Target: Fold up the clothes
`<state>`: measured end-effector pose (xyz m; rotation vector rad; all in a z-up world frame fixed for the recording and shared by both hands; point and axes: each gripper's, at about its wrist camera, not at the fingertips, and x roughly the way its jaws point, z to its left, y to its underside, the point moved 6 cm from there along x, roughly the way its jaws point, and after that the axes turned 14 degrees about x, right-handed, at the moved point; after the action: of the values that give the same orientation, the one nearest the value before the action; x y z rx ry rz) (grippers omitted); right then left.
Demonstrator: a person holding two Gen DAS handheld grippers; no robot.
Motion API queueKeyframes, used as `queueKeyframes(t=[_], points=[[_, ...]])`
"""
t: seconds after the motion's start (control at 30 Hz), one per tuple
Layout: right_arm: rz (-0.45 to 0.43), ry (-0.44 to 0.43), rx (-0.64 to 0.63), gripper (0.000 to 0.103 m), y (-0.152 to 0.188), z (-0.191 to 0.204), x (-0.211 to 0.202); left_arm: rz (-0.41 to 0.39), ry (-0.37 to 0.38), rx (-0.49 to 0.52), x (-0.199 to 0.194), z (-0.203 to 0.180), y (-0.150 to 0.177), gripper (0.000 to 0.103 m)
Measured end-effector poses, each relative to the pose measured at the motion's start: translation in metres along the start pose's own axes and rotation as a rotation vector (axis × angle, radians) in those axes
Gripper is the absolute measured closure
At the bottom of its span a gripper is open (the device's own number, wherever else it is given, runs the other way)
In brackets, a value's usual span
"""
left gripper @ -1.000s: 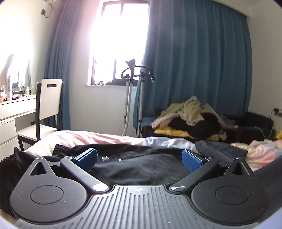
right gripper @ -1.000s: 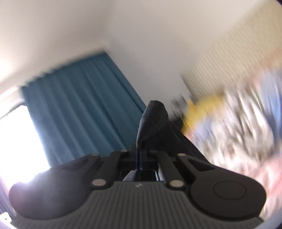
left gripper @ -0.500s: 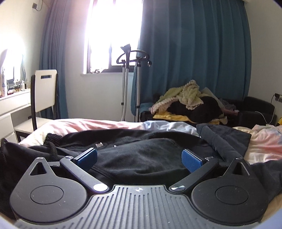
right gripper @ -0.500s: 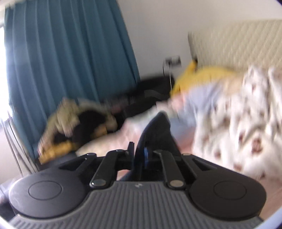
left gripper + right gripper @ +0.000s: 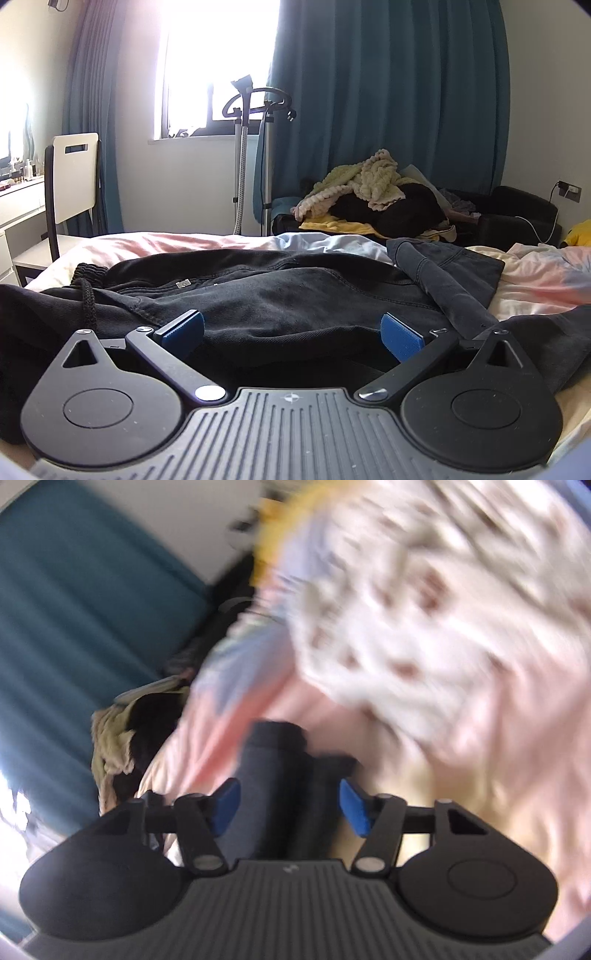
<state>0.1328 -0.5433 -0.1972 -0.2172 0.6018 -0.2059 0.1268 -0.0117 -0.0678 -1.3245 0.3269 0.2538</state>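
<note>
A black pair of trousers (image 5: 288, 295) with a drawstring waist lies spread on the bed, a dark grey leg (image 5: 443, 284) folded over its right side. My left gripper (image 5: 291, 330) is open and empty, low over the near edge of the trousers. My right gripper (image 5: 288, 805) is open, its blue pads (image 5: 225, 805) apart on either side of a dark grey fabric end (image 5: 273, 775) that lies on the pink sheet. The right wrist view is blurred.
The bed has a pink and white sheet (image 5: 539, 280). A pile of clothes (image 5: 376, 199) sits on a dark sofa beyond the bed. A garment steamer stand (image 5: 251, 147), a white chair (image 5: 70, 184) and blue curtains (image 5: 388, 110) stand by the window. A patterned quilt (image 5: 424, 609) lies to the right.
My right gripper was shut on the dark fabric and held it up; it swung down to the bed and opened, letting the fabric go. My left gripper stayed open and rose slightly.
</note>
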Motion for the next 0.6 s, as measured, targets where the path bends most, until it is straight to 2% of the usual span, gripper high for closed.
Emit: queueKeyframes(t=[0.07, 0.17, 0.23, 0.3, 0.4, 0.43, 0.5, 0.53, 0.6], points=[[0.057, 0.019, 0.029, 0.061, 0.006, -0.009, 0.005, -0.003, -0.001, -0.003, -0.001, 0.001, -0.001, 0.001], [0.086, 0.035, 0.057, 0.069, 0.013, -0.018, 0.016, 0.006, -0.006, 0.001, 0.001, -0.001, 0.000, 0.001], [0.100, 0.020, 0.061, 0.073, 0.016, -0.020, 0.024, 0.017, -0.004, 0.000, 0.003, -0.001, 0.001, 0.001], [0.099, 0.007, 0.011, 0.074, 0.020, -0.015, 0.036, 0.011, 0.014, -0.016, 0.006, -0.002, 0.002, 0.001], [0.068, -0.033, -0.035, 0.076, 0.027, -0.006, 0.048, 0.003, 0.032, -0.075, 0.012, 0.000, 0.006, 0.001], [0.056, -0.070, -0.032, 0.088, 0.029, -0.002, 0.047, 0.008, 0.033, -0.086, 0.014, 0.001, 0.006, 0.001], [0.010, -0.100, -0.062, 0.092, 0.033, 0.013, 0.038, 0.017, 0.039, -0.119, 0.018, 0.005, 0.007, 0.001], [-0.019, -0.107, -0.105, 0.096, 0.035, 0.024, 0.030, 0.019, 0.042, -0.133, 0.018, 0.007, 0.007, 0.001], [-0.078, -0.149, -0.184, 0.098, 0.038, 0.044, 0.009, 0.024, 0.048, -0.161, 0.018, 0.011, 0.008, 0.001]])
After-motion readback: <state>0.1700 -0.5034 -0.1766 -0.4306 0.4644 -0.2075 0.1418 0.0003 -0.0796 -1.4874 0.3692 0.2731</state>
